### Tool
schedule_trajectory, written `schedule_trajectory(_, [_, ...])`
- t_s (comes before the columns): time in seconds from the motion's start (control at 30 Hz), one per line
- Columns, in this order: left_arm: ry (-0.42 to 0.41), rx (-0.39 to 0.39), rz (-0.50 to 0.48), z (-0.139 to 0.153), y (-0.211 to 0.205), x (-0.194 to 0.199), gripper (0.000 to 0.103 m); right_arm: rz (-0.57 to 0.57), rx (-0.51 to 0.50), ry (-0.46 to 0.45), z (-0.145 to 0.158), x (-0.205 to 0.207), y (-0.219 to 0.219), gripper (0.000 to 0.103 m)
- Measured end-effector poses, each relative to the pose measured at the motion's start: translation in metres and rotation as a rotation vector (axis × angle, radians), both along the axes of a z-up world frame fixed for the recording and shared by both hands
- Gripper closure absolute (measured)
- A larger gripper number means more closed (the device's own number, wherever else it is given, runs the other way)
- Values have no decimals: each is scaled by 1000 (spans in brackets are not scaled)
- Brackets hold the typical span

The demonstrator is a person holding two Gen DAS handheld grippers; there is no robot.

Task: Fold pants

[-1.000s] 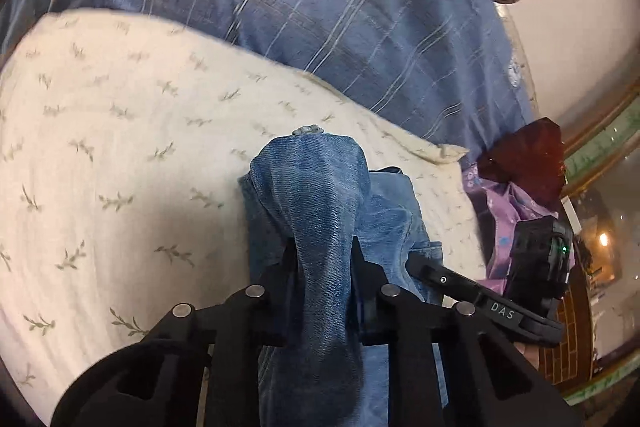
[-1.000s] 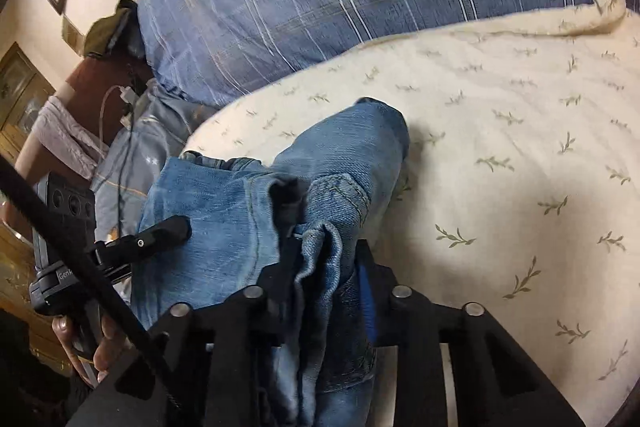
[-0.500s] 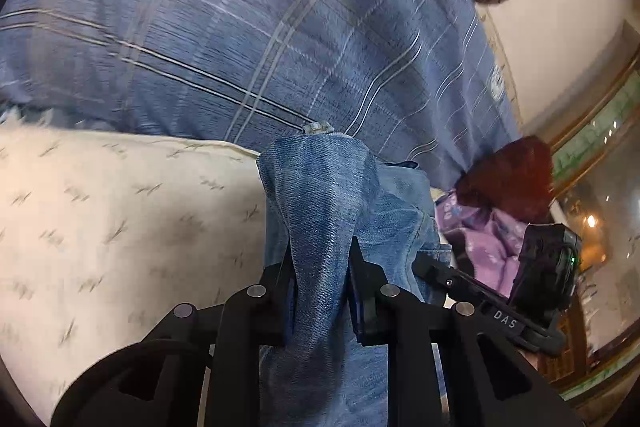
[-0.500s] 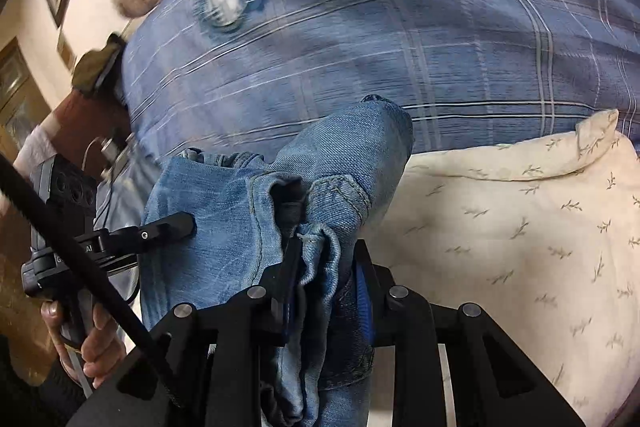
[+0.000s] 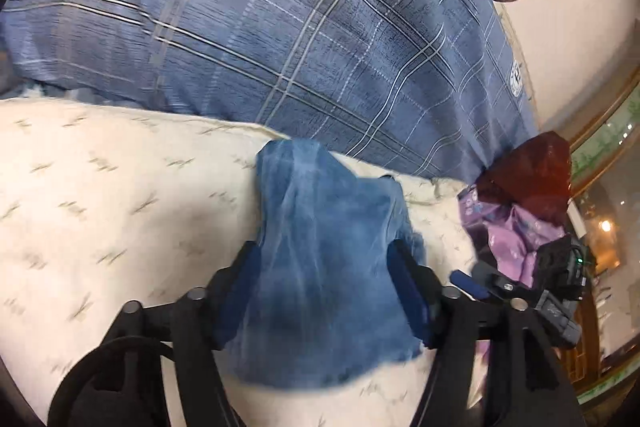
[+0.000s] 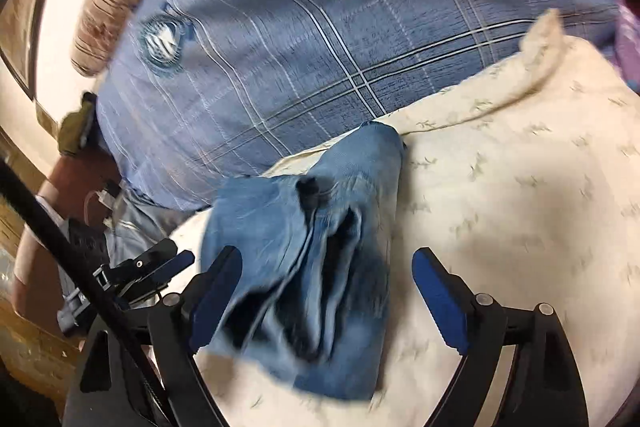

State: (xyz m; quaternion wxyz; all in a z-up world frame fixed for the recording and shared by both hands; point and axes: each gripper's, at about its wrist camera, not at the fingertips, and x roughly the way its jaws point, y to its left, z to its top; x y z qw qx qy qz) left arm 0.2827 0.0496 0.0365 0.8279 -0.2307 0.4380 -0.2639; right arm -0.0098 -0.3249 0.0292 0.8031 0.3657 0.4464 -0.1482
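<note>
The folded jeans (image 5: 324, 267) lay on the cream leaf-print sheet (image 5: 100, 211). The left gripper (image 5: 324, 283) and the right gripper (image 6: 328, 291) both stood spread wide around the denim, gripping nothing.

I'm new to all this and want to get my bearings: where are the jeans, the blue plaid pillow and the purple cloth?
jeans (image 5: 320, 267): left wrist view, middle of the denim bundle.
blue plaid pillow (image 5: 300, 39): left wrist view, centre of its cover.
purple cloth (image 5: 508, 231): left wrist view, crumpled middle.
</note>
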Motion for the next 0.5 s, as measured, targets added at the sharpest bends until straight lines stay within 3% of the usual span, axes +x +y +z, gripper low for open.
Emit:
schedule_trajectory(0.13, [61,61,4,-23,-3,-17,37,-29,139,-18,-20,-24,22,14])
schedule_trajectory(0.2, [92,57,-3,-34,-3,-22,38,-23,151,7,-29,-19,31,14])
schedule_trajectory(0.3, [68,108,12,-38,-13,-29,40,12,90,44,-31,-4,46,14])
schedule_trajectory(0.37, [42,147,11,-40,-22,-31,47,24,65,85,-39,3,55,16])
schedule_trajectory(0.43, [49,135,8,-38,-26,-32,50,47,-40,188,-45,5,67,19])
schedule_trajectory(0.5, [49,117,15,-38,-22,-37,50,68,-111,223,-44,6,75,19])
